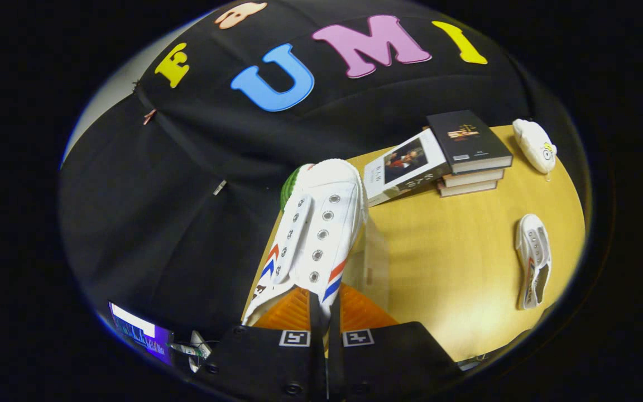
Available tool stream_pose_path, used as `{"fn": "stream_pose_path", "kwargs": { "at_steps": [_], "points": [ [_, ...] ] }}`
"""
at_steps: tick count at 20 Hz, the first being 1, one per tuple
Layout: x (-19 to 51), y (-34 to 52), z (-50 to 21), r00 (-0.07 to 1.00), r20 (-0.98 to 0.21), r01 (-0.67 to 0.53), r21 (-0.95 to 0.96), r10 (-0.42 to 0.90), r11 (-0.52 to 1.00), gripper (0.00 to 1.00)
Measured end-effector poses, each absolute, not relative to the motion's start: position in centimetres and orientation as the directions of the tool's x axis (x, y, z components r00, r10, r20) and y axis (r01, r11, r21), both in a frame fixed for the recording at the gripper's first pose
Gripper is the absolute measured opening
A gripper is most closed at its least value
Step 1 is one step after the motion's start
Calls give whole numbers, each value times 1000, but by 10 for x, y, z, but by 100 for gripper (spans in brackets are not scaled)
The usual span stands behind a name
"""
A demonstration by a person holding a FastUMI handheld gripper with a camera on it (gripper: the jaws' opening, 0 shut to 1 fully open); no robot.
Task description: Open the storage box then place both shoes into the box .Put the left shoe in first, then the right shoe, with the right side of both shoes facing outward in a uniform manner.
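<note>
Holding a white shoe [317,234] by its heel end, the gripper [326,318] has its two fingers drawn narrow, nearly touching, with the shoe's rear edge pinched between them. That shoe runs from the fingertips toward 12 o'clock, toe up and away, eyelets facing the camera, red and blue stripes on its sides near the heel. Under its heel, just ahead of the fingers, shows the orange ribbed part of the box [363,312], and a clear panel [374,262] of the box stands at about 1 o'clock from the fingertips, beside the held shoe. Something green [289,187] peeks out behind the toe at 11 o'clock. The second shoe [533,259] lies on the wooden table [455,240] well apart at 3 o'clock, opening up. Beyond, at 1 o'clock, a stack of books [469,151] sits with one book [405,164] leaning against it, and a small white toy [534,145] rests just past the stack at 2 o'clock. A lit screen [140,332] shows at 9 o'clock of the fingers
</note>
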State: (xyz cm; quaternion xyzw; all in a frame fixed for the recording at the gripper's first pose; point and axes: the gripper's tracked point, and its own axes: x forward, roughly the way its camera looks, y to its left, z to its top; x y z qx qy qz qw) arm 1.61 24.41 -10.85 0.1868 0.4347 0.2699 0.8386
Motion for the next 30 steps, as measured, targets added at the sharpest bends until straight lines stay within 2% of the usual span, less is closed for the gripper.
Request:
{"fn": "stream_pose_path", "kwargs": {
  "at_steps": [7, 15, 17, 23, 30],
  "points": [
    [-16, 318, -158, 323, -707, -325, 542, 630, 775, 6],
    [-17, 342, -207, 188, -748, -194, 608, 637, 770, 7],
    [-18, 342, -206, 155, -745, -126, 636, 648, 761, 6],
    [-1, 327, -212, 198, -774, -161, 580, 602, 799, 6],
    [9, 346, -231, 140, -782, -121, 595, 607, 794, 6]
  ]
}}
